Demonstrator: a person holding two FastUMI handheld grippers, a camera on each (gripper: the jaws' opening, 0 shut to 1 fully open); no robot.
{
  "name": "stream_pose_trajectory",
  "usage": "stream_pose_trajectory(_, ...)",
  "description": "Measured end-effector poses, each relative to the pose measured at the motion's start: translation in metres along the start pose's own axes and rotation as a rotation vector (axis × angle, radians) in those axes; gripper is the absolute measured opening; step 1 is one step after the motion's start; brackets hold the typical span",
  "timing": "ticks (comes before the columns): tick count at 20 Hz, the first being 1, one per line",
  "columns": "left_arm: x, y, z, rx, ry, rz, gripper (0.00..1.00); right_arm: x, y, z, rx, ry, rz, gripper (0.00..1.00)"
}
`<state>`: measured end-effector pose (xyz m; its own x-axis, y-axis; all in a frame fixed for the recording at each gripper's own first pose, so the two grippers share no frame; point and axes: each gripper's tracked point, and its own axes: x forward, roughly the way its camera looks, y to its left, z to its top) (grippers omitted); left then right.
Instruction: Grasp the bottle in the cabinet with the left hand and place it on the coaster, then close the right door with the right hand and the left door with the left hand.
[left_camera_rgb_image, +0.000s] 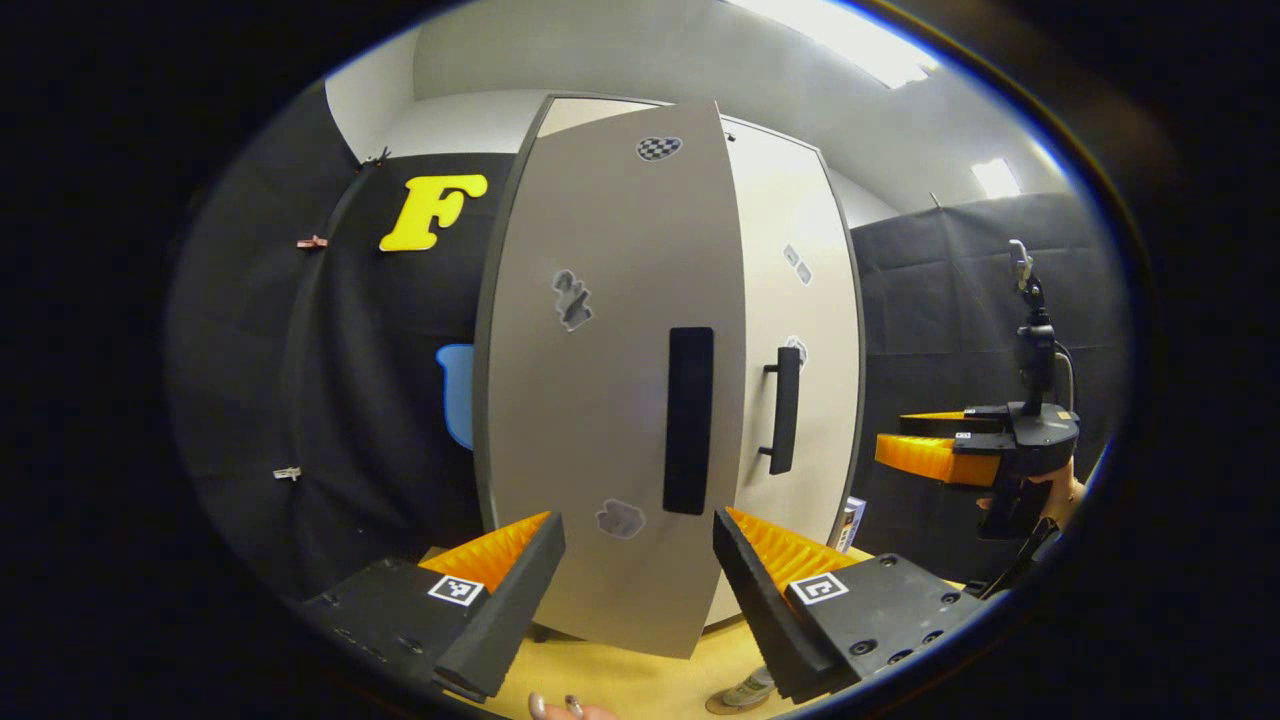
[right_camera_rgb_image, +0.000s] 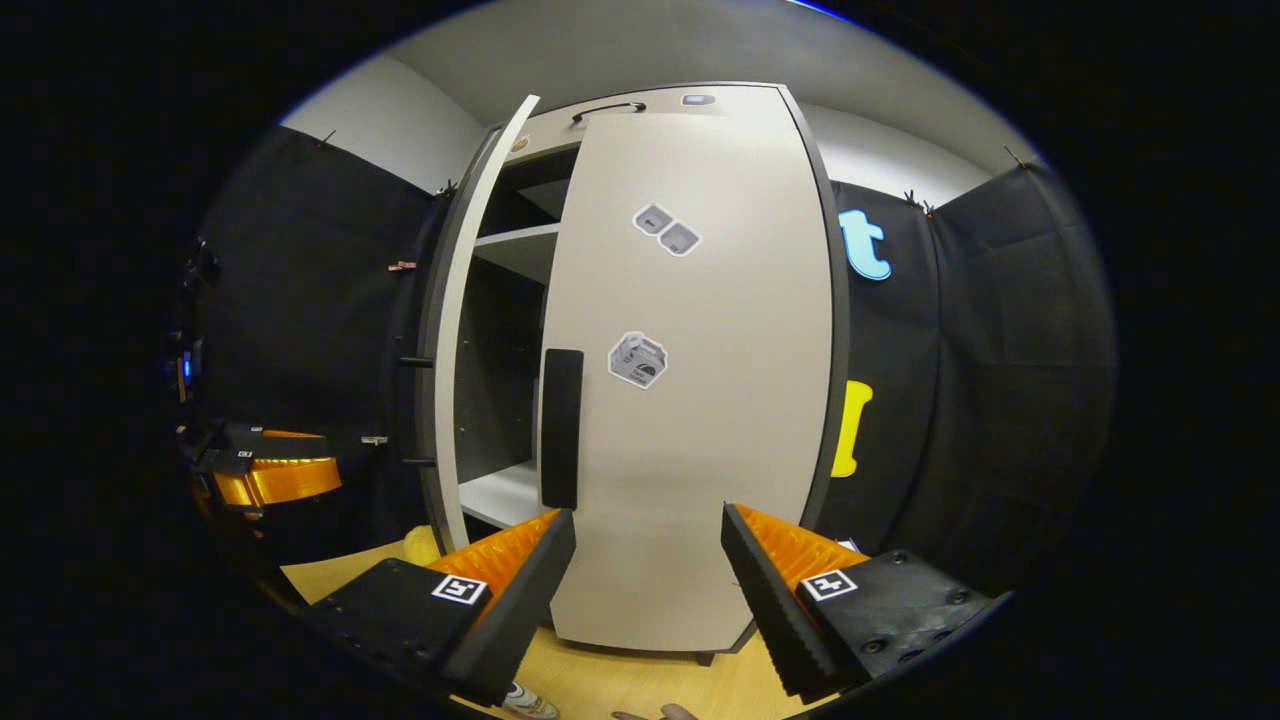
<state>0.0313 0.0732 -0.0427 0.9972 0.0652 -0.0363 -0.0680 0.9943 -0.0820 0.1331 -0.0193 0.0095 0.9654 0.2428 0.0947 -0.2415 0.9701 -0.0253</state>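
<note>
Cabinet doors dominate. Left door (left_camera_rgb_image: 600, 400) at 12 o'clock, half-swung, faces the left gripper (left_camera_rgb_image: 638, 580), jaws apart to push it. Bottle (left_camera_rgb_image: 745, 690) stands at 6 o'clock. Right door (right_camera_rgb_image: 690, 380) looks shut; right gripper (right_camera_rgb_image: 648, 590), jaws apart, empty.

My left gripper view is brightly lit by ceiling lights (left_camera_rgb_image: 860, 45) that blow out to white glare at the top right, washing out the right cabinet door (left_camera_rgb_image: 800, 330) beside the greyer, shaded left door (left_camera_rgb_image: 610, 400). My right gripper view is dimmer and more even. Both bend straight edges into curves and darken toward the rim, yet stay fairly sharp.
</note>
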Motion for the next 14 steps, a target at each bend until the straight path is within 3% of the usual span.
stream_pose_trajectory(8, -0.012, 0.030, 0.007, -0.008, 0.002, 0.054, 0.95, 0.005, 0.028, 0.001, -0.053, -0.026, 0.051, 0.98)
stream_pose_trajectory(14, 0.007, 0.018, 0.010, 0.008, -0.014, -0.005, 0.95, -0.004, 0.020, 0.002, -0.061, -0.036, 0.010, 0.98)
